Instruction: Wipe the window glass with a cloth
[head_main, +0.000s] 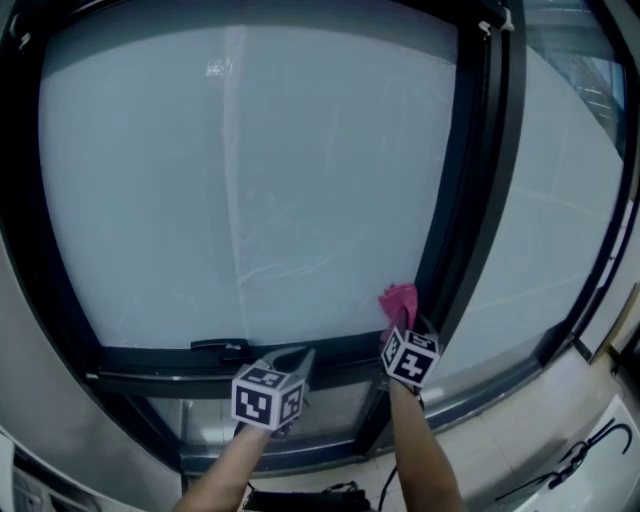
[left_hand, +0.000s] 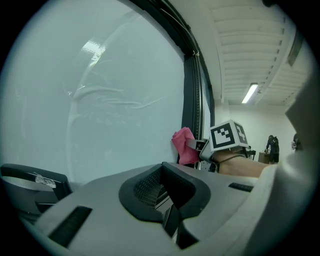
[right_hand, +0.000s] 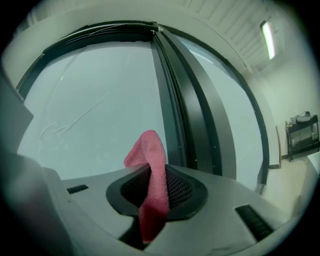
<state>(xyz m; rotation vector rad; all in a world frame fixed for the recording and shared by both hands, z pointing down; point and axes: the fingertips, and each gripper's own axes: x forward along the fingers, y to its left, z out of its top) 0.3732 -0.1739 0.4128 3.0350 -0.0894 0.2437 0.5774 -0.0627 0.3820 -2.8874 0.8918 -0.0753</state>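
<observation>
In the head view, the window glass (head_main: 250, 180) fills most of the picture inside its dark frame (head_main: 470, 230). My right gripper (head_main: 402, 328) holds the pink cloth (head_main: 398, 300) at the pane's lower right corner, just beside the upright. The left gripper (head_main: 295, 362) hovers near the bottom rail.

Only the left gripper view shows that gripper's jaws pressed together with nothing between them, plus a lit ceiling lamp (left_hand: 250, 93).

Only the right gripper view shows its jaws pinching the cloth's middle, one end poking up and the other hanging below.
</observation>
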